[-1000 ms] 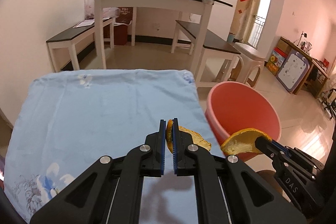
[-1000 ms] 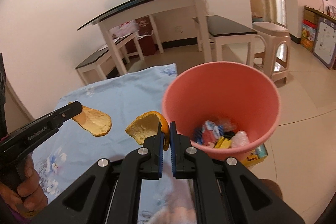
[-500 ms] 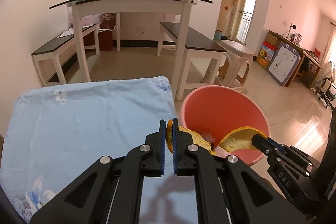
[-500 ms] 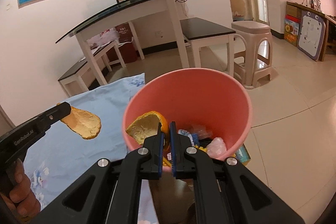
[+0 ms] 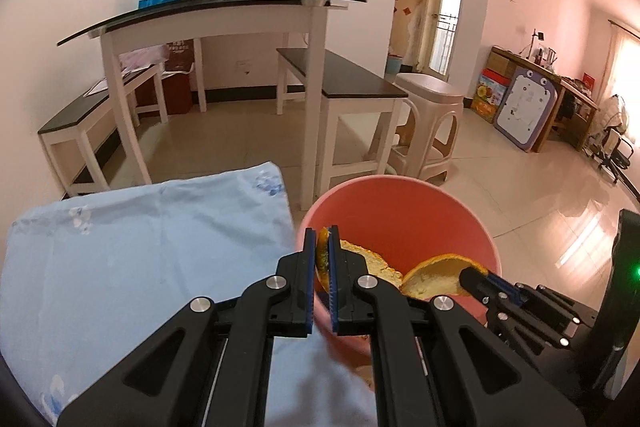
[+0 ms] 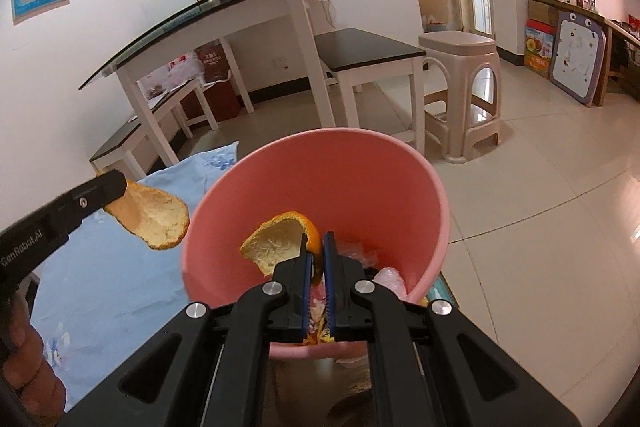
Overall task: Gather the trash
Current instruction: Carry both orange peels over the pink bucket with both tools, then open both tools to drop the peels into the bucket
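From the left wrist, the left gripper (image 5: 322,247) is clamped tight on a piece of orange peel (image 5: 370,263) at the pink bin's (image 5: 404,211) near rim. The blue cloth (image 5: 140,251) spreads at nine o'clock; a white table (image 5: 216,23) and stool (image 5: 430,131) stand beyond at twelve.

From the right wrist, the right gripper (image 6: 316,251) pinches a second peel (image 6: 276,243) over the bin's mouth, wrappers (image 6: 390,277) showing below. The left one's peel hangs at nine o'clock, just outside the rim.

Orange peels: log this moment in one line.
left gripper: shut on flat peel | right gripper: shut on curled peel | pink bin: below, nothing released
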Action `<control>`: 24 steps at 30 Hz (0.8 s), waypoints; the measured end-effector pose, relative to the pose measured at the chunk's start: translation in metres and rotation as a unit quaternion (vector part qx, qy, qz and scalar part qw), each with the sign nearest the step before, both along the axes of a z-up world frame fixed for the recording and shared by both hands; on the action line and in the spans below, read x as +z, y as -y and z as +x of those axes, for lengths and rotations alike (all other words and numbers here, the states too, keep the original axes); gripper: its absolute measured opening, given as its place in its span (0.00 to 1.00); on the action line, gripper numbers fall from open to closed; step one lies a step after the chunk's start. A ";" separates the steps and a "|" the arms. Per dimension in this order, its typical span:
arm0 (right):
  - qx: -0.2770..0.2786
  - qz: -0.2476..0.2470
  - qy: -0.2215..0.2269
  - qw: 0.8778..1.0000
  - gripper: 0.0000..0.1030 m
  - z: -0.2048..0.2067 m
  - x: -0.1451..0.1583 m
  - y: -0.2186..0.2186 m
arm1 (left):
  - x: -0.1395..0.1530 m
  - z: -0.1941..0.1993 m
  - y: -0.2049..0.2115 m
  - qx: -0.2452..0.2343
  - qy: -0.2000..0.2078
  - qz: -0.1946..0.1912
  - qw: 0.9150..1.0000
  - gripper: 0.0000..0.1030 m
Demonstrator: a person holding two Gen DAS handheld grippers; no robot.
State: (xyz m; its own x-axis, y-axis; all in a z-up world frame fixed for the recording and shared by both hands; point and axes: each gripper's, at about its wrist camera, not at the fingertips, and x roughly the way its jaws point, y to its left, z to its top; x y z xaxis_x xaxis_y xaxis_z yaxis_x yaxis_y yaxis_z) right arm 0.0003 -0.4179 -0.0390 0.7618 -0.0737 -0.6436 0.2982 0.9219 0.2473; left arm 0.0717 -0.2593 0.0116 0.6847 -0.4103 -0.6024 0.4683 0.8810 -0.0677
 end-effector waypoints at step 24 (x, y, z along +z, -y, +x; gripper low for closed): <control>-0.034 -0.019 -0.032 0.999 0.07 0.027 -0.023 0.020 | -0.034 0.032 0.026 -0.019 -0.032 -0.002 0.999 0.05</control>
